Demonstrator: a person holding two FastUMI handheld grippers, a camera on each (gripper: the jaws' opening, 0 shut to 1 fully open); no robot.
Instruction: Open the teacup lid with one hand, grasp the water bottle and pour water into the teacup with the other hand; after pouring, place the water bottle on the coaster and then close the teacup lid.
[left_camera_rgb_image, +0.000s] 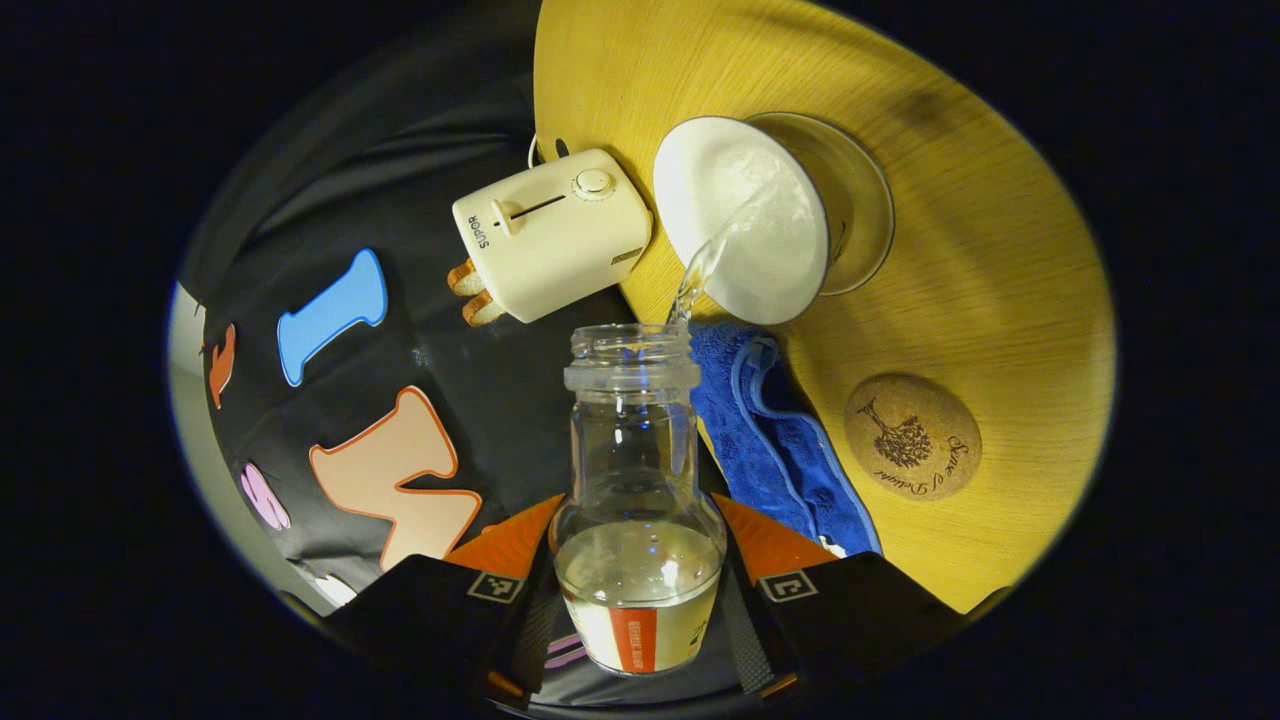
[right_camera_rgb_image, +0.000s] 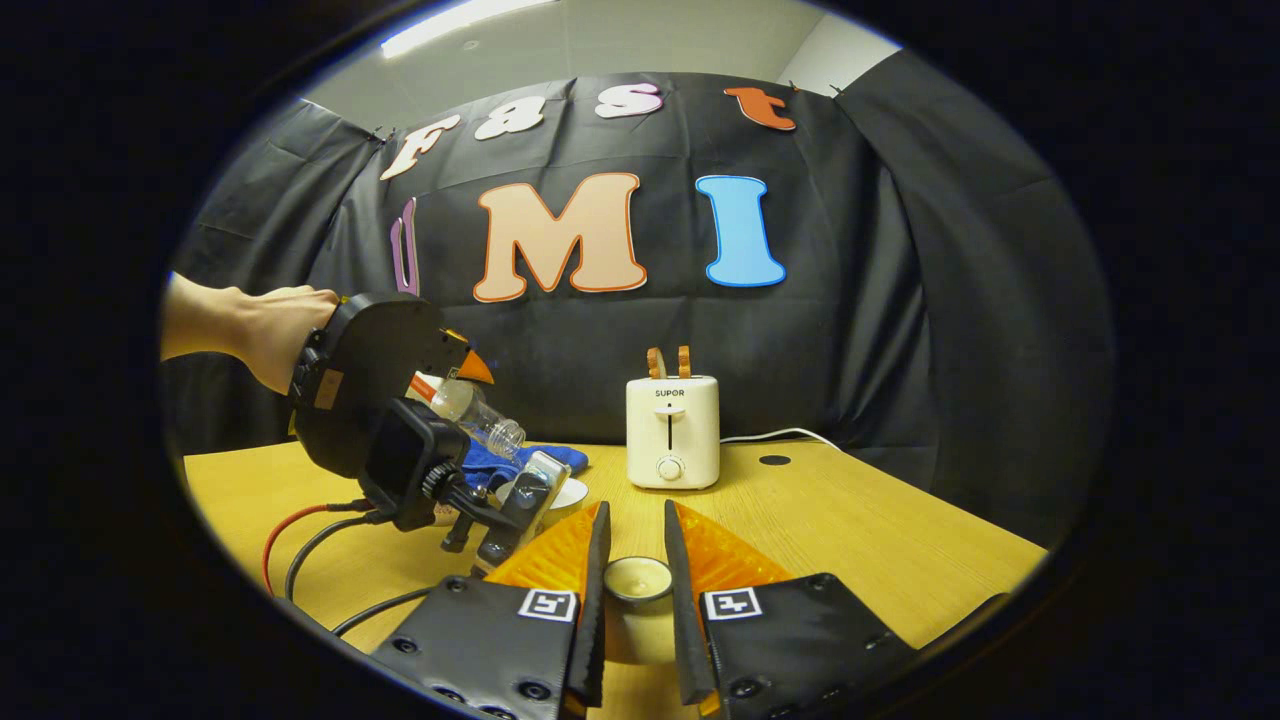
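Clear water bottle (left_camera_rgb_image: 638, 500) clamped in left gripper (left_camera_rgb_image: 640, 585), tipped, pouring into the teacup (left_camera_rgb_image: 765, 215).

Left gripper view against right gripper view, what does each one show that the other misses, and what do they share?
Left gripper view: water streaming from the water bottle into the teacup, plus the coaster. Right gripper view: the lid gripped by the right claw, and a hand holding the left claw. Shared: the toaster, blue towel, wooden table and bottle.
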